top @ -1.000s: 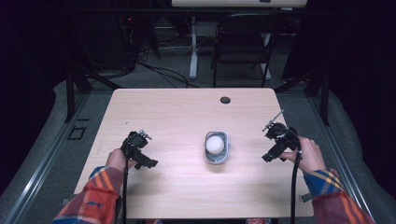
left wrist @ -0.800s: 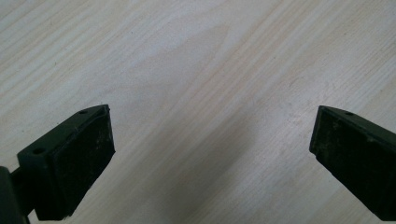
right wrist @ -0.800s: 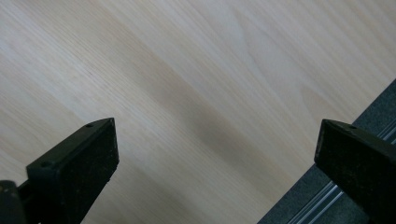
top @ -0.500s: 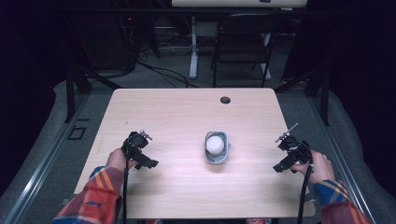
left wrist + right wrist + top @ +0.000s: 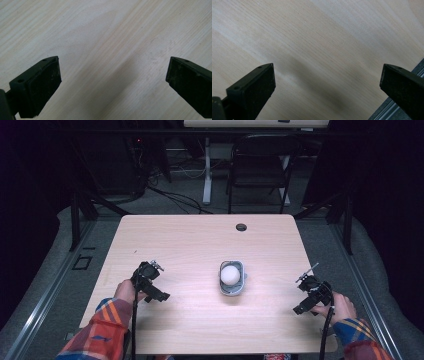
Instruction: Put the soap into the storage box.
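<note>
Wooden table (image 5: 190,240): white ball (image 5: 230,274) in grey cup (image 5: 233,290), grommet hole (image 5: 241,227) beyond.

Left gripper (image 5: 113,82): both jaws cut off by the bottom edge of the left gripper view; the right jaw also by the side edge.
Right gripper (image 5: 327,86): same cropping in the right gripper view.
Grey cup (image 5: 233,278): inside largely hidden beneath the white ball (image 5: 230,274).
Person: sleeves cut off at the high view's bottom edge.
Dark disc (image 5: 241,227) on the table (image 5: 200,240): too small to identify.
</note>
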Demonstrator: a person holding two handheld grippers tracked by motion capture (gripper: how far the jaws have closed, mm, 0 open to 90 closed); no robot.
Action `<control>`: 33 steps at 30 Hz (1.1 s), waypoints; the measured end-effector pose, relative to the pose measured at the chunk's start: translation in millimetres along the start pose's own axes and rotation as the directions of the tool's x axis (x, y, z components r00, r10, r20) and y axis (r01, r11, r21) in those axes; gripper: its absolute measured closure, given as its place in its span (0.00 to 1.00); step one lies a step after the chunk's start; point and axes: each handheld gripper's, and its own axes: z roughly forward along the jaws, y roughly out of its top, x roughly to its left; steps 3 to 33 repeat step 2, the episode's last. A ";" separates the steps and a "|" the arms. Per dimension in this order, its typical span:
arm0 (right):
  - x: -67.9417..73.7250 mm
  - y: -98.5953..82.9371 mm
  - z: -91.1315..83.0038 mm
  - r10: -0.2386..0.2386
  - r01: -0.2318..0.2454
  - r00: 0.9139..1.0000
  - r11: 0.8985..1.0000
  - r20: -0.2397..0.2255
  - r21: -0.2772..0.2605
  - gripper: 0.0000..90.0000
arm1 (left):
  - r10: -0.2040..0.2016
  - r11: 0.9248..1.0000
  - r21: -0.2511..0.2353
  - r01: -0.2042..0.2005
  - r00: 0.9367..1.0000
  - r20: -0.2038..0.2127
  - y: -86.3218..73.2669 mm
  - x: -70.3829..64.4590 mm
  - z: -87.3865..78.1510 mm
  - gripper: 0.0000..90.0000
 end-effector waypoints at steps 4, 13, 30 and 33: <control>-0.2 0.7 0.2 -0.004 0.004 1.000 1.000 0.002 0.003 0.00 | 0.009 1.000 0.002 -0.009 1.000 -0.001 0.4 0.3 0.0 0.00; -0.2 0.7 0.2 -0.004 0.004 1.000 1.000 0.002 0.003 0.00 | 0.009 1.000 0.002 -0.009 1.000 -0.001 0.4 0.3 0.0 0.00; -0.2 0.7 0.2 -0.004 0.004 1.000 1.000 0.002 0.003 0.00 | 0.009 1.000 0.002 -0.009 1.000 -0.001 0.4 0.3 0.0 0.00; -0.2 0.7 0.2 -0.004 0.004 1.000 1.000 0.002 0.003 0.00 | 0.009 1.000 0.002 -0.009 1.000 -0.001 0.4 0.3 0.0 0.00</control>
